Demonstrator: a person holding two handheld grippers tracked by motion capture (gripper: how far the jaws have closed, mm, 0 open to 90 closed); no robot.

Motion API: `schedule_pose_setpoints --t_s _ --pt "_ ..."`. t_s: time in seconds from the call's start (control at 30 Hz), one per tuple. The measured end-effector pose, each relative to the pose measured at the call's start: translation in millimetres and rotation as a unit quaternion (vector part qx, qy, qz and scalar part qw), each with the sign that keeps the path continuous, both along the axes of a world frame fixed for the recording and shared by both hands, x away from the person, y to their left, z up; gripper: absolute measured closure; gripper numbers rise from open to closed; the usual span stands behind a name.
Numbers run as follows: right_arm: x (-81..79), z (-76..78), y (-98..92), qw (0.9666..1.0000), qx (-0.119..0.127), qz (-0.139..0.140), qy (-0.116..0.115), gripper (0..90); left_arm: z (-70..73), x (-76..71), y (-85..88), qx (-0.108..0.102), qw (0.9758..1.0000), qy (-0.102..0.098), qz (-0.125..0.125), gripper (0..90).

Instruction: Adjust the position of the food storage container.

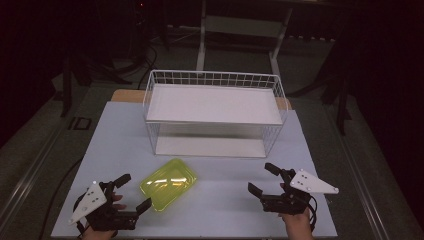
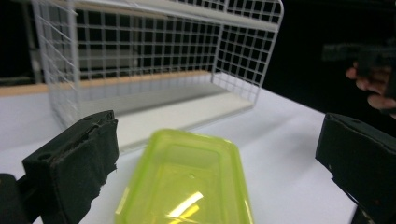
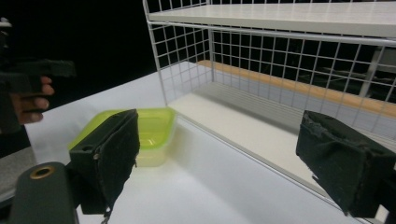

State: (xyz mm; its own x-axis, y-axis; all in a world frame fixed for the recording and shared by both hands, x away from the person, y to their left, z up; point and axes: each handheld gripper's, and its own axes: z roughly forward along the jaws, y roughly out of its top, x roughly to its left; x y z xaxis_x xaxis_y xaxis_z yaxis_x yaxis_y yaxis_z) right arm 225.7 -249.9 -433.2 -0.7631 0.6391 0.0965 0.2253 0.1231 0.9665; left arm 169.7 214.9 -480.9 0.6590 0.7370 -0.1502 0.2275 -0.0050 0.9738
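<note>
A translucent yellow-green plastic container (image 1: 168,183) lies empty on the white surface (image 1: 225,200), just in front of a white wire two-tier rack (image 1: 214,111). The left gripper (image 1: 131,192) sits just beside it, jaws spread wide and holding nothing — seemingly lined up for a grasp — while the right gripper (image 1: 261,178), equally open and empty, waits well apart.

This looks like a lab or recording studio rather than a home: a bare white table (image 1: 210,200) stands on a grey floor (image 1: 30,145) in a darkened room, with loose cables (image 1: 145,60) and metal stand legs (image 1: 202,45) beyond its far edge.
</note>
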Motion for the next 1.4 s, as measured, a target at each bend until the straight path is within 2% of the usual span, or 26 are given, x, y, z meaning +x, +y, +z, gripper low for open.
schedule_pose_setpoints --t_s 0.07,0.13,0.17,0.2,0.23,0.27,0.3,0.4,0.43,0.47,0.53,0.57,0.67,0.7,0.73,0.77,0.8,0.83,0.87,0.9,0.97,1.07,1.17,1.23,1.3,1.4 --pt "-0.8 1.0 -0.2 1.0 0.003 0.004 -0.002 13.0 0.2 -0.8 -2.6 0.004 1.0 -0.002 -0.001 0.0" --pt "-1.5 2.9 -0.3 1.0 0.004 0.006 0.0 13.0 0.5 -2.2 -6.3 0.004 0.9999 -0.004 -0.015 0.0" --pt "-2.1 4.2 -1.0 1.0 0.007 0.005 0.001 13.0 0.7 -1.8 -10.8 0.013 0.9991 0.021 -0.034 0.1" --pt "-2.1 4.2 -1.0 1.0 0.007 0.005 0.001 13.0 0.7 -1.8 -10.8 0.013 0.9991 0.021 -0.034 0.1" --pt "-2.4 4.9 -1.0 0.9999 0.011 0.006 0.001 13.0 0.4 -2.1 -15.8 0.023 0.9982 0.038 -0.039 0.1" --pt "-2.4 4.9 -1.0 0.9999 0.011 0.006 0.001 13.0 0.4 -2.1 -15.8 0.023 0.9982 0.038 -0.039 0.4" --pt "-2.8 5.7 -0.2 1.0 0.007 0.004 0.001 13.0 0.4 -4.0 -19.5 0.035 0.9977 0.045 -0.036 3.6" --pt "-3.7 6.0 1.0 1.0 0.007 0.005 0.001 13.0 -0.1 -4.6 -21.4 0.032 0.9971 0.054 -0.043 5.4" --pt "-4.4 6.3 2.0 1.0 0.003 0.006 0.0 13.0 -2.2 -3.8 -25.4 0.046 0.9952 0.071 -0.05 6.8" --pt "-4.4 6.3 2.0 1.0 0.003 0.006 0.0 13.0 -2.2 -3.8 -25.4 0.046 0.9952 0.071 -0.05 9.4" --pt "-4.5 6.1 2.5 1.0 0.005 0.007 0.002 13.0 -2.8 -5.3 -27.5 0.055 0.9947 0.066 -0.056 17.8" --pt "-4.4 6.0 2.6 1.0 0.005 0.007 0.003 13.0 -4.1 -5.0 -29.5 0.065 0.9935 0.07 -0.063 22.4" --pt "-4.0 5.5 2.7 1.0 0.003 0.005 0.005 13.0 -5.0 -5.0 -30.6 0.077 0.9924 0.069 -0.065 41.1" --pt "-3.2 4.9 2.4 1.0 0.001 0.003 0.006 13.0 -5.9 -4.2 -31.6 0.079 0.9912 0.078 -0.072 49.0" --pt "-3.2 4.9 2.4 1.0 0.001 0.003 0.006 13.0 -5.9 -4.2 -31.6 0.079 0.9912 0.078 -0.072 51.2" --pt "-2.7 4.3 2.4 1.0 0.002 0.003 0.009 13.0 -7.1 -4.1 -34.0 0.095 0.9893 0.08 -0.076 59.6" --pt "-2.7 4.3 2.4 1.0 0.002 0.003 0.009 13.0 -7.1 -4.1 -34.0 0.095 0.9893 0.08 -0.076 63.8" --pt "-2.6 3.9 2.4 1.0 -0.001 0.002 0.009 13.0 -8.7 -2.9 -36.6 0.107 0.9862 0.092 -0.087 70.4" --pt "-2.6 3.9 2.4 1.0 -0.001 0.002 0.009 13.0 -8.7 -2.9 -36.6 0.107 0.9862 0.092 -0.087 76.5" --pt "-2.4 3.6 2.7 0.9999 -0.001 0.003 0.01 13.0 -9.8 -1.5 -37.7 0.115 0.9845 0.099 -0.088 76.5" --pt "-2.2 3.1 3.1 0.9999 -0.003 0.004 0.012 13.0 -12.3 1.0 -39.3 0.132 0.9802 0.117 -0.09 88.4" --pt "-1.7 2.6 2.9 0.9999 -0.001 0.005 0.015 13.0 -16.6 3.7 -42.2 0.155 0.974 0.139 -0.088 90.0" --pt "-1.1 2.3 2.3 0.9998 0.001 0.005 0.018 13.0 -18.7 5.7 -42.6 0.163 0.9724 0.145 -0.083 90.0" --pt "-0.8 2.1 2.0 0.9998 0.001 0.006 0.019 13.0 -18.7 7.0 -40.9 0.152 0.9729 0.149 -0.089 90.0" --pt "-0.4 1.6 2.2 0.9997 0.002 0.007 0.021 13.0 -19.6 7.6 -42.3 0.154 0.9713 0.157 -0.091 90.0" --pt "0.3 0.9 2.5 0.9997 0.0 0.007 0.025 13.0 -19.3 7.1 -47.0 0.156 0.9704 0.155 -0.1 90.0"
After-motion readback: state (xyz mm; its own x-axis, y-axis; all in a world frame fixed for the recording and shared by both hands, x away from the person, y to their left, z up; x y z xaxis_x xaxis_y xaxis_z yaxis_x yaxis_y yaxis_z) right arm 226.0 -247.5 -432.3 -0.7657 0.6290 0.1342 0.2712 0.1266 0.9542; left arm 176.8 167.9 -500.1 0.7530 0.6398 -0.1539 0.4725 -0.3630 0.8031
